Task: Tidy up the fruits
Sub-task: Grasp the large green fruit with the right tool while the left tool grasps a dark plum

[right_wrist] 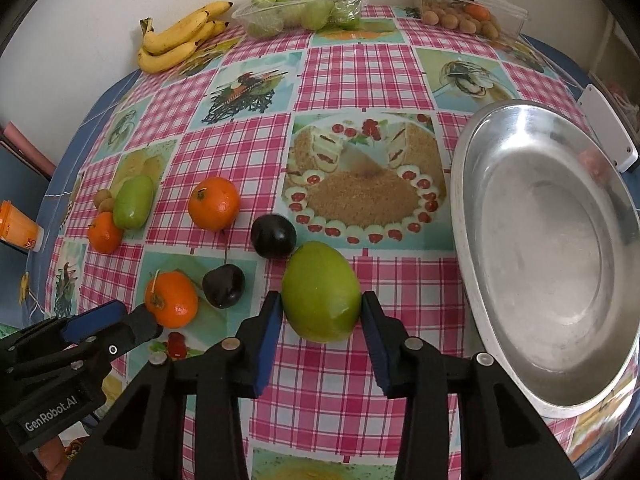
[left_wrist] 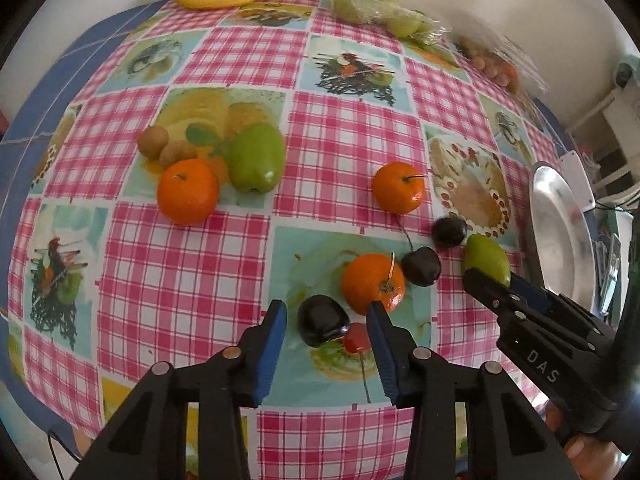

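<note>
Blue-padded fingers of the left gripper (left_wrist: 327, 320) are straddling a dark plum (left_wrist: 322, 320) just in front of the nearest orange (left_wrist: 374, 282). The right-hand pad is lying against that orange, the left-hand pad is standing clear of the plum, so this claw is reading as released and not yet grasping. Whether the right-hand pad is also touching the plum is hard to tell from the left wrist view.

Right gripper (right_wrist: 320, 320) is bracketing a green mango (right_wrist: 321, 290), which is sitting just left of the steel dish (right_wrist: 460, 216). The left-hand pad is touching the skin; the right-hand pad is showing a thin gap. Judged open, mango between the jaws but not clamped.

Likely reasoning: each hand is taking one fruit at once, and the mango is the piece nearest the dish, which is empty and probably the destination.

Around the dish: two more plums (right_wrist: 273, 236) and a second orange (right_wrist: 214, 208) are lying to its left, crowding the mango's far side. Further left, another green fruit (right_wrist: 133, 202) is clustering with a third orange and two small brown fruits. Bananas (right_wrist: 180, 38) and two clear punnets are lining the far edge.
</note>
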